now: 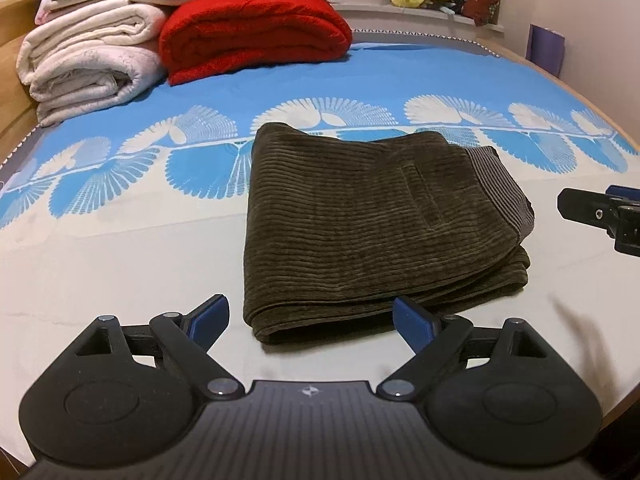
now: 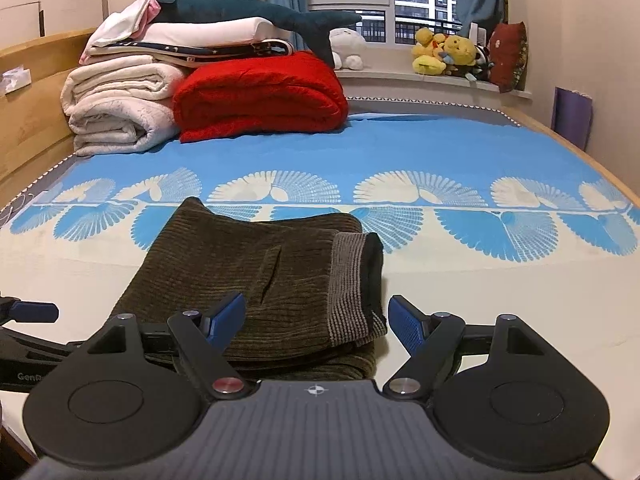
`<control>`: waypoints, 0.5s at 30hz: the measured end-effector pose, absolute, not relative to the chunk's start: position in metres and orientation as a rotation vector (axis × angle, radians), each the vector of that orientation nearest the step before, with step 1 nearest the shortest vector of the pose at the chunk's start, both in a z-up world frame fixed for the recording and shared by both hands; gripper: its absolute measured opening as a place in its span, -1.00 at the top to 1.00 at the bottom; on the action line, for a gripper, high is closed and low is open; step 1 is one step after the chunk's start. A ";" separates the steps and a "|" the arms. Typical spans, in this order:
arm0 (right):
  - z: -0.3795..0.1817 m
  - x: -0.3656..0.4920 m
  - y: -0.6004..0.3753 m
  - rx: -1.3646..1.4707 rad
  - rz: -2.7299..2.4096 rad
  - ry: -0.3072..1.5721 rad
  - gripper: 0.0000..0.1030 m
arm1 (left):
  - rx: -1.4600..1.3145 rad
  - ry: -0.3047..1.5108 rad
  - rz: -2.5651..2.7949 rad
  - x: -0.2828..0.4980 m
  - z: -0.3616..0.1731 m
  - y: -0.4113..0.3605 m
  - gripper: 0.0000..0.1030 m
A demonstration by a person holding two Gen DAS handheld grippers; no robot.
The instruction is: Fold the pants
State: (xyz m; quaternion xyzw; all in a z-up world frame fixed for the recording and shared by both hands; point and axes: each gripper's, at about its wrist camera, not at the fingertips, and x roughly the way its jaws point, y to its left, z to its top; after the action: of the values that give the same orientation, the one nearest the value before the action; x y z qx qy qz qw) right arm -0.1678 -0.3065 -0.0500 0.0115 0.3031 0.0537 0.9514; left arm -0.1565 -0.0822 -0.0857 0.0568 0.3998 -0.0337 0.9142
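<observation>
Dark olive corduroy pants (image 1: 360,220) lie folded into a compact stack on the bed, the striped waistband (image 1: 500,184) at their right end. My left gripper (image 1: 310,320) hovers at the near edge of the stack, jaws wide open, nothing between the blue pads. In the right wrist view the same pants (image 2: 248,272) lie just ahead, waistband (image 2: 352,288) toward the right. My right gripper (image 2: 316,320) stands open over the near edge of the stack without pressing on it. The right gripper's tip (image 1: 592,212) shows at the far right of the left wrist view.
A blue and white patterned bed sheet (image 1: 120,240) covers the bed. Folded white blankets (image 1: 88,64) and a red blanket (image 1: 256,32) are stacked at the back left beside the wooden bed frame (image 2: 28,112). Plush toys (image 2: 448,56) sit on the windowsill.
</observation>
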 end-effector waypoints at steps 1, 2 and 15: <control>-0.050 -0.167 -0.308 0.029 0.105 0.621 -0.55 | 0.113 0.827 -0.068 -0.156 -0.086 -0.083 -0.79; -0.051 -0.166 -0.310 0.036 0.102 0.626 -0.55 | 0.110 0.831 -0.067 -0.155 -0.087 -0.083 -0.79; -0.054 -0.165 -0.306 0.021 0.128 0.643 -0.56 | 0.085 0.846 -0.042 -0.153 -0.088 -0.080 -0.79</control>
State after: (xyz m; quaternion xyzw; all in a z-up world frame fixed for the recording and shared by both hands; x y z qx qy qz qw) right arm -0.1650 -0.3061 -0.0540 0.0102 0.3158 0.0628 0.9467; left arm -0.1531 -0.0796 -0.0882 0.0412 0.4103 -0.0205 0.9108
